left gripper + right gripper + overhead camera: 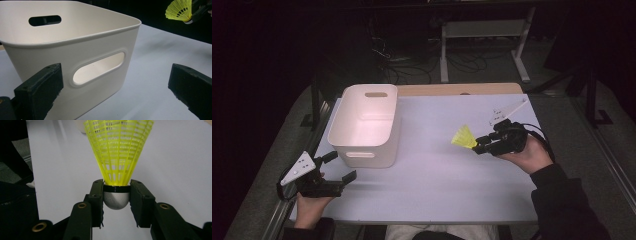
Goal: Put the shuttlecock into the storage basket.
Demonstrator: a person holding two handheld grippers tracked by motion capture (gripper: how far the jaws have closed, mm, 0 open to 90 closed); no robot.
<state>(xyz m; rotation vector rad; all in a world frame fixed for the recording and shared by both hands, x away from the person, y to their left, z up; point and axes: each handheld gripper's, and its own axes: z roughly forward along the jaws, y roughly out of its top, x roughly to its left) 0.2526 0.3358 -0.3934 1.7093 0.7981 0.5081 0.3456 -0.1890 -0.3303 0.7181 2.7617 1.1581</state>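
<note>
- Shuttlecock, yellow plastic mesh skirt with a silvery rounded cap (116, 199), sits pinched at its cap by the right gripper (480, 145), above the pale blue-grey table (432, 185), well right of the white plastic bin (364, 125).
- Keep the squeeze steady and carry it over the bin's rim before letting go.
- Left gripper (338, 167) waits wide open, empty, just beside the bin.

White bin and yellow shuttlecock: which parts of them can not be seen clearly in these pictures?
- White bin: part of its floor in the high view, hidden by its near wall; in the left gripper view its base is cut off by the bottom edge.
- Yellow shuttlecock: its skirt top is cut off by the upper edge in the right gripper view; its cork sides are covered by the right gripper.
- Room behind the table: too dark.
</note>
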